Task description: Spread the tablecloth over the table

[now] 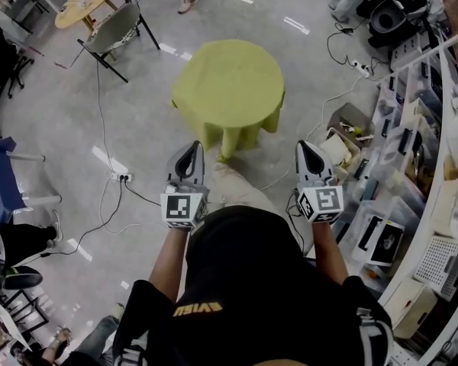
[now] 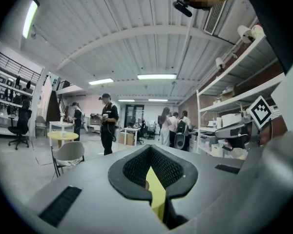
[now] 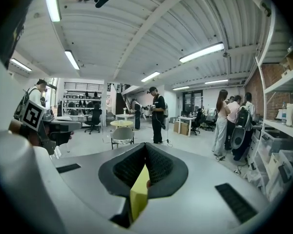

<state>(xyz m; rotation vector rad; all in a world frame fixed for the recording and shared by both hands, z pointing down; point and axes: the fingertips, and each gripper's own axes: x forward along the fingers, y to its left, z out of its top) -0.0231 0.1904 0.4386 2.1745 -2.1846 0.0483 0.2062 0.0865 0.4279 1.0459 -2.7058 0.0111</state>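
A yellow-green tablecloth lies draped over a small round table in the head view, its edge hanging in folds on the near side. My left gripper and right gripper are held level in front of the body, short of the table and to either side of it. Both have their jaws together and no cloth runs to them. In the left gripper view the gripper is shut, with a yellow sliver of the tablecloth showing through the slot behind the tips. The right gripper is shut too, with the same cloth seen below.
A grey chair and a round wooden table stand at the far left. A power strip and cables cross the floor. Shelves with boxes line the right side. Several people stand farther back in the room.
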